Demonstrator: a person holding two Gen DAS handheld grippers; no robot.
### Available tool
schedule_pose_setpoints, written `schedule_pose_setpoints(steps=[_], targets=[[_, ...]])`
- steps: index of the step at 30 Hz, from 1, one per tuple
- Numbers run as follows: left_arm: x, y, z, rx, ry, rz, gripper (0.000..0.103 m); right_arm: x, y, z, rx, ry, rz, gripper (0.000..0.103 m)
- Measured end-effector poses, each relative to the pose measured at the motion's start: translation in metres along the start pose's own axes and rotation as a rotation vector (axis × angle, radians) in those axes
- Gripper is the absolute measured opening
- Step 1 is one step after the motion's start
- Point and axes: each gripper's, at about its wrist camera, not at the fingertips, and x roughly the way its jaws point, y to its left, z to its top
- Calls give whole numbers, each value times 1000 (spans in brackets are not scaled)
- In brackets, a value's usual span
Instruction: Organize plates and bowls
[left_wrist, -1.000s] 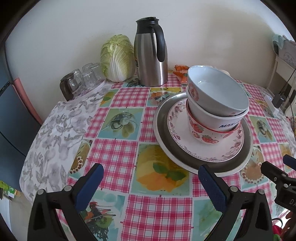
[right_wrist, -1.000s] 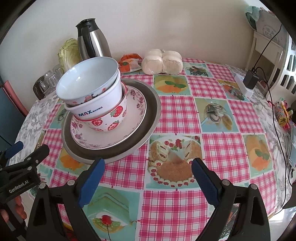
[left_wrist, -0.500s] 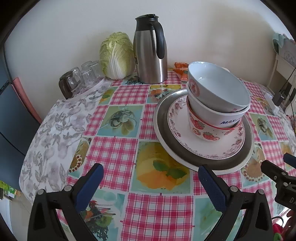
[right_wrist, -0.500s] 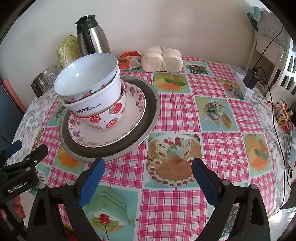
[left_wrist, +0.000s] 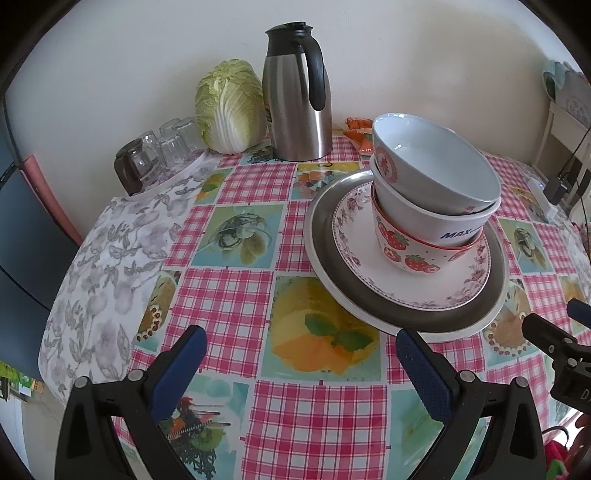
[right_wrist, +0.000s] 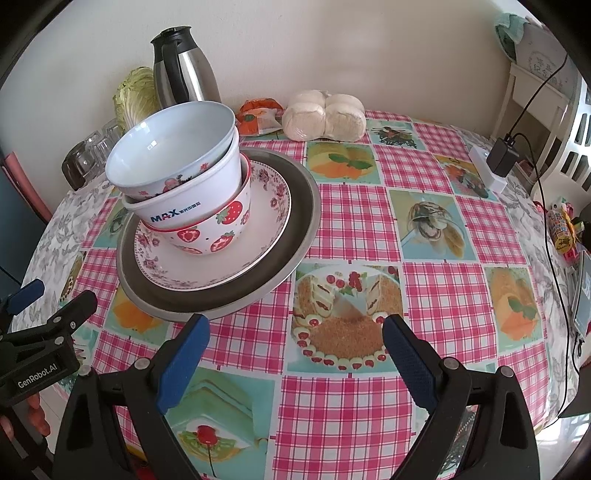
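**Stack built, both grippers clear**

The bowls (right_wrist: 177, 184) sit nested, three deep, on the floral plate (right_wrist: 258, 236), itself on the grey plate (right_wrist: 295, 236), mid-table. The left gripper (left_wrist: 299, 373) and right gripper (right_wrist: 295, 354) hang released and empty, near the stack. The top bowl tilts, so any further move should, I judge, start by seating it level, gripping its rim gently. Compared with a second ago, both cameras sit slightly closer; the stack is unmoved.
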Motion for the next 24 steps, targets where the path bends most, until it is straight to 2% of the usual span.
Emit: schedule_pose_setpoints(steps=[19, 24], targets=[[2, 0, -1, 3, 13, 2, 103, 0, 0, 0, -1, 1, -2, 95], [-4, 1, -1, -2, -20, -8, 103, 2, -1, -1, -2, 2, -3, 95]])
